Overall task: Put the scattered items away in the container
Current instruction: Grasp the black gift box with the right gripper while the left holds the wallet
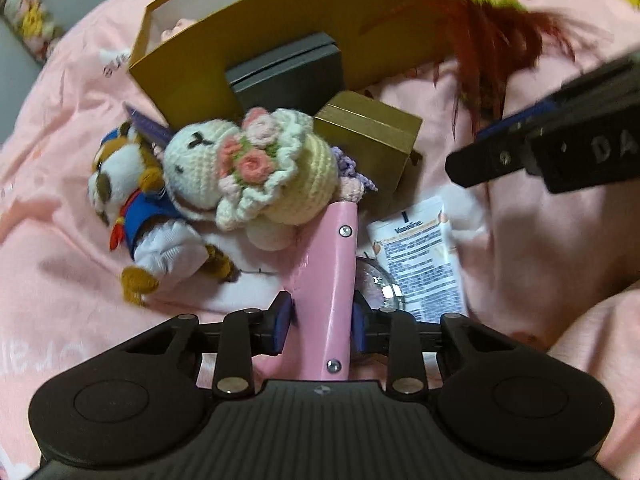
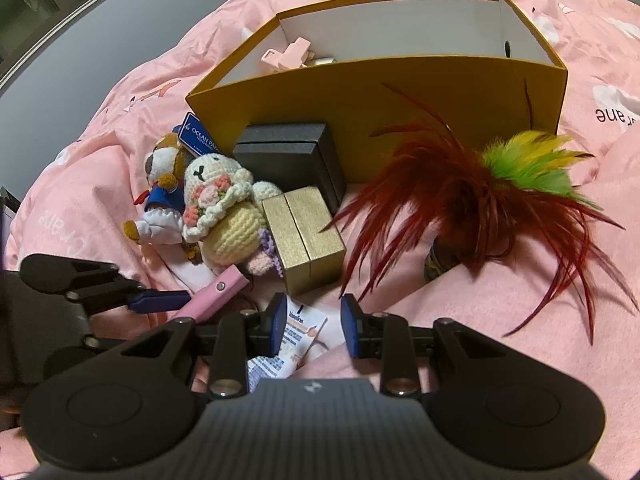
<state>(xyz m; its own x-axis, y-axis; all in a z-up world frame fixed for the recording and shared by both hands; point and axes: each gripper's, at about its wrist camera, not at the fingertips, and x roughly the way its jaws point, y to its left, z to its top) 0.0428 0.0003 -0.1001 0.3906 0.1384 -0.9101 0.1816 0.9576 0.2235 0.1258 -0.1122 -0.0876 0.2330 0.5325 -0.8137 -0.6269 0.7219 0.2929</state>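
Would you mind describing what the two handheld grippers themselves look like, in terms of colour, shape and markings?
Both match. The left gripper and right gripper have matte black bodies with a ribbed centre panel, two round housings, black linkage arms with silver pins, and dark blue finger pads. White lettering, partly readable as "DA", marks the right gripper's side in the left wrist view. No cables or sleeves show.

Left gripper clamped on the pink bar; right gripper beside it, fingers parted, holding nothing.

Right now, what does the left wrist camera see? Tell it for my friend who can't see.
The left gripper holds a pink bar in its fingers. Ahead on the pink blanket lie a crocheted bunny, a sailor plush and a gold box.
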